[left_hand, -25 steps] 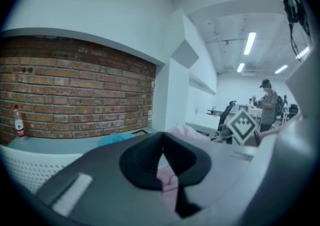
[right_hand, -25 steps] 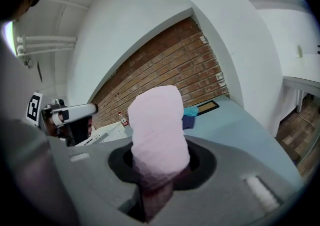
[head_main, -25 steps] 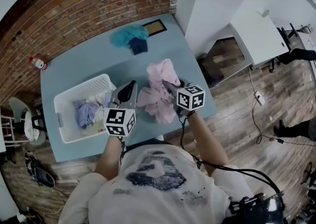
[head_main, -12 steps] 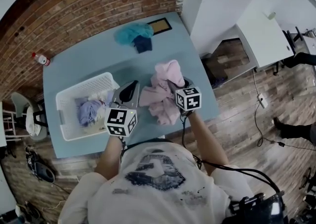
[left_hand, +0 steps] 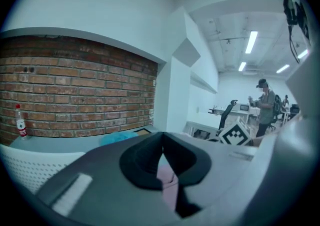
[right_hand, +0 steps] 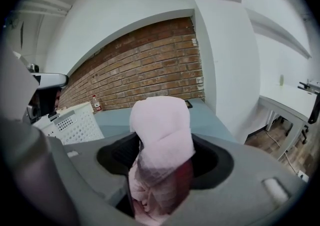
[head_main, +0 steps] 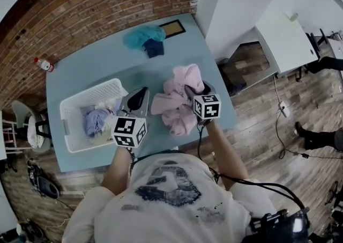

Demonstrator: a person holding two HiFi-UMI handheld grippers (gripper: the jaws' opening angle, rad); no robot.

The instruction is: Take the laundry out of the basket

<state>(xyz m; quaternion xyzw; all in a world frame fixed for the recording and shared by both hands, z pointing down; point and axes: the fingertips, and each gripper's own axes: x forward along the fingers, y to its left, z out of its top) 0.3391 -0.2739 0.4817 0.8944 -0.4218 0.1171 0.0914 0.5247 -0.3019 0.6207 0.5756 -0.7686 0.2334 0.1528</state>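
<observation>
Letting go of the pink garment [head_main: 174, 105] cleanly is, by my reading, the step in hand. It lies bunched on the blue table [head_main: 96, 65], just beside the white laundry basket [head_main: 91, 93] and already out of it. The right gripper [head_main: 188, 89] has just been opening its jaws. They stand apart, yet a fold of the pink cloth sits between them and drapes over their tips in the right gripper view.

To do this well, the jaws want to spread fully before the hand backs off. The retreat should run straight back along the jaws' own line, so that no pad snags the fabric. A sideways pull would likely drag the pile toward the table's near edge.

The left gripper [left_hand: 162, 145] hovers over the basket's near corner, jaws together and pinching nothing. Lavender laundry [head_main: 95, 121] lies inside the basket, so more is left to lift out. That gripper seems best placed to go in next, and it must open first. A teal cloth [head_main: 142, 35] sits well apart at the far edge.
</observation>
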